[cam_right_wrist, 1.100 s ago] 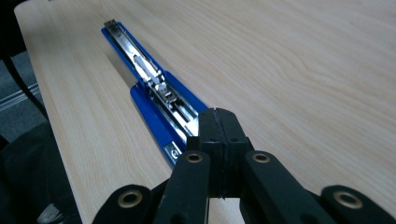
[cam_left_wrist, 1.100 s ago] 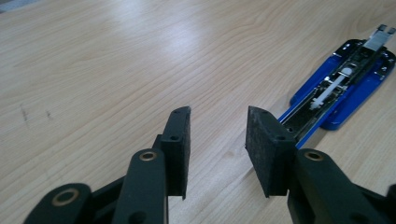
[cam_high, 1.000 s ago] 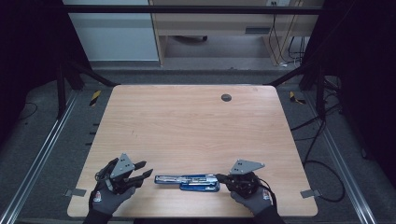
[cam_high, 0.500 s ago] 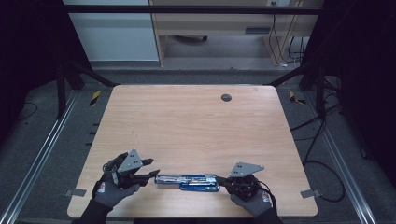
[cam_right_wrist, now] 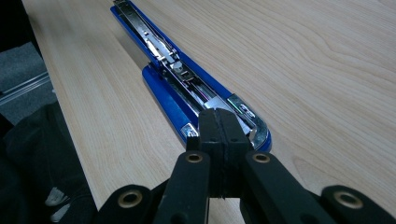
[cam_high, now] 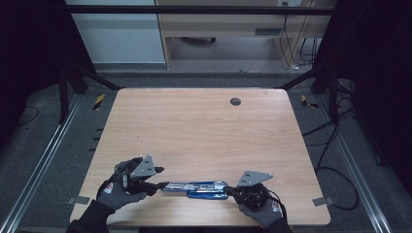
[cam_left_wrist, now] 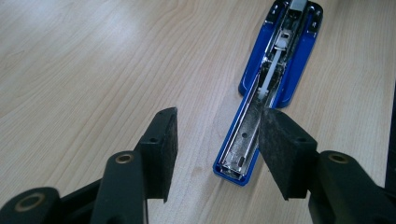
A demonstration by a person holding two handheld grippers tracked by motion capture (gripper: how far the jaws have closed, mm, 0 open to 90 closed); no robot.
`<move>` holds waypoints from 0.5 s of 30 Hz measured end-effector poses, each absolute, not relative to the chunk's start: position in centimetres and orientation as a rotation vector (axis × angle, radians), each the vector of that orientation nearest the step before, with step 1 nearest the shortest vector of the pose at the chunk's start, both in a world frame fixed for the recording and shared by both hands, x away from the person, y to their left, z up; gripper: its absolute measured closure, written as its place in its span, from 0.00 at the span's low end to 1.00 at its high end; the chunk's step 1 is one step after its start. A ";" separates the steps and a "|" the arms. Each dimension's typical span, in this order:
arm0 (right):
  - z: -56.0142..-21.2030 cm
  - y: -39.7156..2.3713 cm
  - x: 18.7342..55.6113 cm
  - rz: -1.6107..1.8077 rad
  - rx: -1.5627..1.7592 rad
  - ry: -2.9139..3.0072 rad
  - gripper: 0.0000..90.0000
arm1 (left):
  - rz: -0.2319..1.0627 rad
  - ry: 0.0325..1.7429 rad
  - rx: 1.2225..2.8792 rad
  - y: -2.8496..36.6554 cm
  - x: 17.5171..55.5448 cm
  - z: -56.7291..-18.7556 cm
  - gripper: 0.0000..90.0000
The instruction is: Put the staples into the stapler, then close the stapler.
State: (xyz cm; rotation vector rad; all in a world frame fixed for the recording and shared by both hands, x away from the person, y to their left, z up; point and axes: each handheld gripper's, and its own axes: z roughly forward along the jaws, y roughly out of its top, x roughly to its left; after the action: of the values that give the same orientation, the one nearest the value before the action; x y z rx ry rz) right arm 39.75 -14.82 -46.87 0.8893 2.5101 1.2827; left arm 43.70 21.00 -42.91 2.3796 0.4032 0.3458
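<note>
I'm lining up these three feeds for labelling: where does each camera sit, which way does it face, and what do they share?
High view: above the near table edge, looking forward and down; shows both gloved hands, left tongs and right tongs.
Left gripper view: rides the left tongs, jaws apart, facing the opened blue stapler's end.
Right gripper view: rides the right tongs, jaws shut, pressing the stapler's other end.
Shared: all three show the stapler on the table.

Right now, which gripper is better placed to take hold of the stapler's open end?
Left. The left gripper is open, its jaws just widened, at the stapler tip; the right gripper is shut at the hinge.
</note>
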 end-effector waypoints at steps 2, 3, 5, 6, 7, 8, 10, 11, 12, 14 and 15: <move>-46.9 -14.8 39.8 1.279 0.880 2.512 1.00 | 0.343 0.383 2.404 20.8 43.8 -42.9 0.53; -46.9 -14.8 39.8 1.280 0.882 2.516 1.00 | 0.339 0.371 2.409 20.7 43.9 -43.0 0.53; -46.9 -14.7 39.8 1.275 0.881 2.518 1.00 | 0.328 0.363 2.419 20.6 44.0 -43.2 0.52; -47.0 -14.7 39.8 1.278 0.878 2.521 1.00 | 0.329 0.357 2.428 20.5 44.0 -43.3 0.51; -47.0 -14.7 39.8 1.279 0.875 2.521 1.00 | 0.319 0.355 2.430 20.5 44.1 -43.4 0.51; -46.9 -14.7 39.8 1.278 0.875 2.522 1.00 | 0.309 0.350 2.432 20.5 44.1 -43.5 0.51; -47.0 -14.6 39.7 1.279 0.875 2.521 1.00 | 0.302 0.341 2.442 20.3 44.1 -43.8 0.51; -47.0 -14.6 39.7 1.279 0.873 2.523 1.00 | 0.296 0.338 2.445 20.3 44.1 -43.9 0.51; -47.0 -14.6 39.7 1.278 0.873 2.524 1.00 | 0.291 0.332 2.450 20.3 44.2 -44.0 0.50; -47.0 -14.6 39.7 1.278 0.872 2.525 1.00 | 0.284 0.326 2.454 20.2 44.1 -44.2 0.50; -47.1 -14.5 39.7 1.275 0.873 2.526 1.00 | 0.274 0.321 2.456 20.2 44.1 -44.4 0.50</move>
State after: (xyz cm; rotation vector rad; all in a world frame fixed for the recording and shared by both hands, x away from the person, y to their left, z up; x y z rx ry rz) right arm 39.69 -14.53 -47.06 0.8725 2.5256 1.2749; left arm 44.15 20.15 -44.38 2.4557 0.3208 0.2743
